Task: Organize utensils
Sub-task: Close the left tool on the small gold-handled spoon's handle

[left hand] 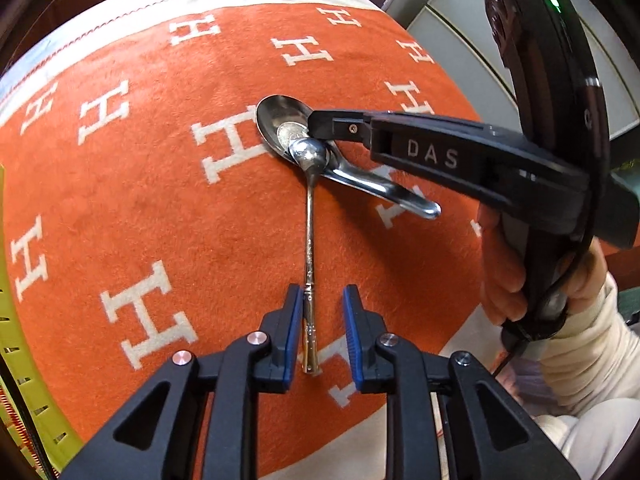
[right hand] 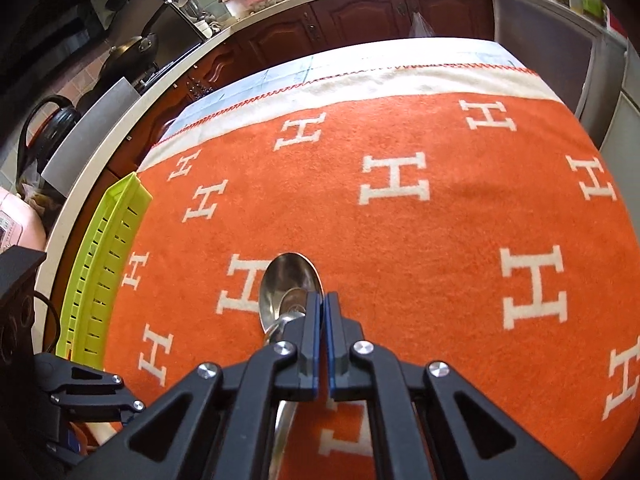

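Two spoons were laid on an orange blanket marked with white H letters. The big spoon was placed bowl up, its handle pointed to the right in the left wrist view. The small spoon was rested with its round bowl on the big spoon's bowl, and its thin handle was stretched toward the left gripper.

The left gripper's blue pads were held a little apart. The small spoon's handle lay between them, close beside the left pad, but it was not squeezed.

The right gripper was closed tight, with nothing seen between its pads. Its tip was set over the big spoon's bowl, where the two spoons met.

A green slotted tray was seen at the blanket's left edge.
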{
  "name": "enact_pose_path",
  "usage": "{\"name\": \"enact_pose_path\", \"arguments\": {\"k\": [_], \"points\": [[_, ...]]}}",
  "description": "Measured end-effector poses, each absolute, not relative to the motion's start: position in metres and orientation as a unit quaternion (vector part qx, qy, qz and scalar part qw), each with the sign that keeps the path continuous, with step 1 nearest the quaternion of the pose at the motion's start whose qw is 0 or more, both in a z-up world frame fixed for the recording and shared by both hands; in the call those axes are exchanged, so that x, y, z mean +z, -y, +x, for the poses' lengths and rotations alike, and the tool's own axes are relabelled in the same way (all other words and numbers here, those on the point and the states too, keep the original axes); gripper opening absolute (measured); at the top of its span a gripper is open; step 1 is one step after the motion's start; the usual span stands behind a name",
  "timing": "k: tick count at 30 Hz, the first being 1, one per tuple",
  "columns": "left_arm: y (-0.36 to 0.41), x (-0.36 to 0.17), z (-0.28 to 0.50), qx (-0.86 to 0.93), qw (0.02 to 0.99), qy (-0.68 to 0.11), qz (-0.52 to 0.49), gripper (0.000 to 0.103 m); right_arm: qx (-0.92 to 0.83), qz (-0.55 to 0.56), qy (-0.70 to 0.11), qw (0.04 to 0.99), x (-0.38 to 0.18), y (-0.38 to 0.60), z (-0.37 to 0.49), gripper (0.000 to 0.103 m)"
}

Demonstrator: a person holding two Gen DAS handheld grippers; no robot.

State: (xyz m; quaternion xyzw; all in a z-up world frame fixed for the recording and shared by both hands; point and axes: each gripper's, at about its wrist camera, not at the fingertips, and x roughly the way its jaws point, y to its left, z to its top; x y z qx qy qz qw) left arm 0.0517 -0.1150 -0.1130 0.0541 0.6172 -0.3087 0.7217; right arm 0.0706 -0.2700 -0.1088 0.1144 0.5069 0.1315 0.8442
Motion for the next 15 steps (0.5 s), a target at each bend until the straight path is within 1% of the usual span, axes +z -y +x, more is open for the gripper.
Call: {"name": "enact_pose_path", "arguments": {"k": [1,2,4,10,15], "points": [[0.117,-0.113,0.049,-0.304,0.723,-0.617,0.062,0.014,0.131,0.116,-0.506,0.844,-0.108,0.271,0.07,0.001],[0.117,-0.112,0.048,-0.299,0.725,-0.617,0.068,0.008,0.131,0.118,-0.505,0.845,-0.108,0.272,0.069,0.001],[0.117,-0.112,0.046,-0.289,0.73,-0.615,0.071,0.005,0.131,0.126,-0.502,0.845,-0.107,0.274,0.068,0.001],[0.112,-0.112,0.037,-0.266,0.745,-0.611,0.023,0.004,0.118,0.15,-0.494,0.848,-0.105,0.284,0.065,0.0],[0.088,-0.109,0.04,-0.266,0.756,-0.598,-0.009,0.004,0.104,0.171,-0.487,0.85,-0.102,0.297,0.063,0.0]]}}
